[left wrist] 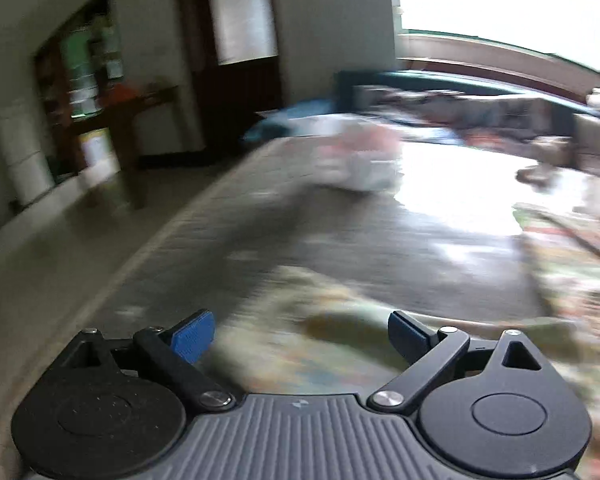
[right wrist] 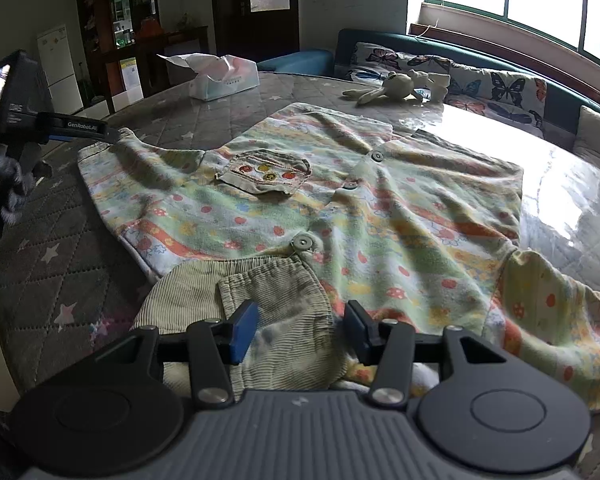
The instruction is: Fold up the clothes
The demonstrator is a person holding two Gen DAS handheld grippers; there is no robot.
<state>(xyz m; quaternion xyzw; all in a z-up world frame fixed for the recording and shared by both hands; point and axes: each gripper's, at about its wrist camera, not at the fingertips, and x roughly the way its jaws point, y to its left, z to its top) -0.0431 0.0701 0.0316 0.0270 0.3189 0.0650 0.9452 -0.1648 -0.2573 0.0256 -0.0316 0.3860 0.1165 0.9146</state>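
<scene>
Spread flat on the quilted desk [right wrist: 80, 240]: printed shirt [right wrist: 380, 216], soft, light, best pinched at a sleeve edge. Left tool [left wrist: 300, 338] spread wide, empty; right tool [right wrist: 302, 332] half-spread over the collar, gripping nothing.

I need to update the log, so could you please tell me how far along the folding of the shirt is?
Done: the patterned shirt is spread flat, front up, on the star-quilted mat, buttons fastened. In hand: nothing gripped yet; the right gripper hangs open over the ribbed collar, and the left gripper is open by the shirt's far sleeve. Left: every fold; no sleeve or side is turned in.
</scene>
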